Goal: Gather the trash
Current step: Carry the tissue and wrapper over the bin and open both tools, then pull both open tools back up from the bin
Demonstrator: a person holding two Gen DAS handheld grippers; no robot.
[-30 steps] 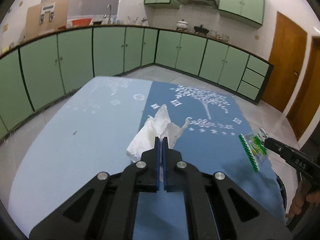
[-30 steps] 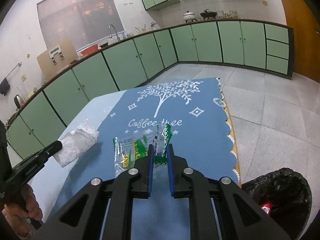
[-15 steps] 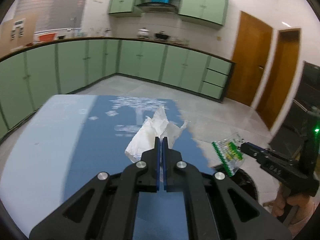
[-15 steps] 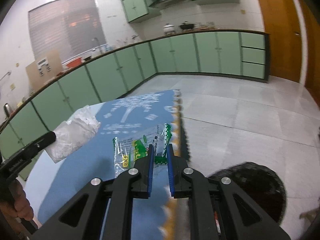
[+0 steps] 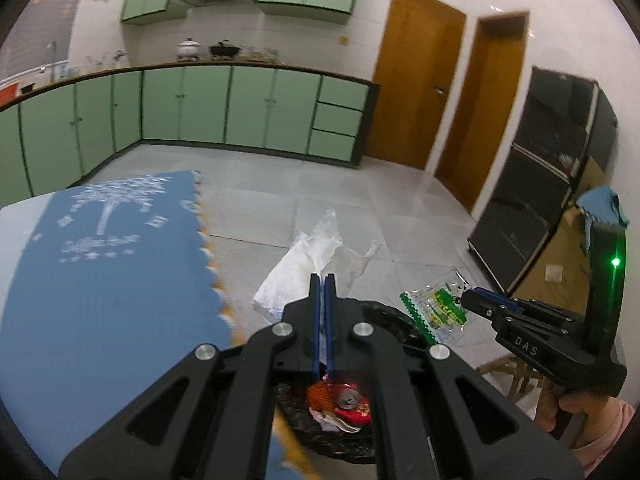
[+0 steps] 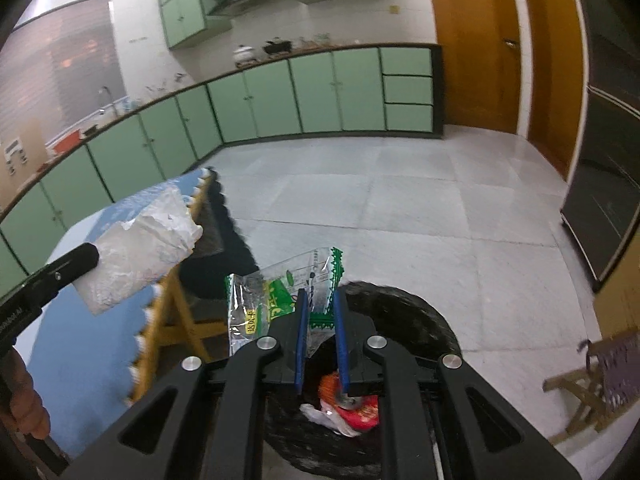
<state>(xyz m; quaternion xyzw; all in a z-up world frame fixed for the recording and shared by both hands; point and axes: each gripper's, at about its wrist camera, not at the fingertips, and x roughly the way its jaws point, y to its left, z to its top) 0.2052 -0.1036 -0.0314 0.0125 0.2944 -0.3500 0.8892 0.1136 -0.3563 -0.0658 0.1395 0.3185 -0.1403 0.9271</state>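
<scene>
My left gripper [image 5: 321,280] is shut on a crumpled white tissue [image 5: 304,268], held off the table's edge, over the floor and the near rim of a black-lined trash bin [image 5: 384,312]. My right gripper [image 6: 319,296] is shut on a clear and green plastic wrapper [image 6: 276,292], which hangs above the same bin [image 6: 412,320]. In the left wrist view the right gripper [image 5: 466,299] and the wrapper [image 5: 436,308] show at the right. In the right wrist view the left gripper's finger [image 6: 60,272] and the tissue [image 6: 136,252] show at the left. Inside the bin lie a red can [image 5: 348,396] and other rubbish.
A table with a blue cloth [image 5: 104,280] stands at the left, its wooden leg [image 6: 180,312] beside the bin. Green cabinets [image 5: 240,108] line the far wall. A black cabinet [image 5: 540,200] and wooden doors [image 5: 416,88] are at the right. A wooden stool [image 6: 600,372] stands to the bin's right.
Both grippers have swung right, from above the table to over the bin beside it, the tissue and the wrapper still held. The view has turned toward the doors.
</scene>
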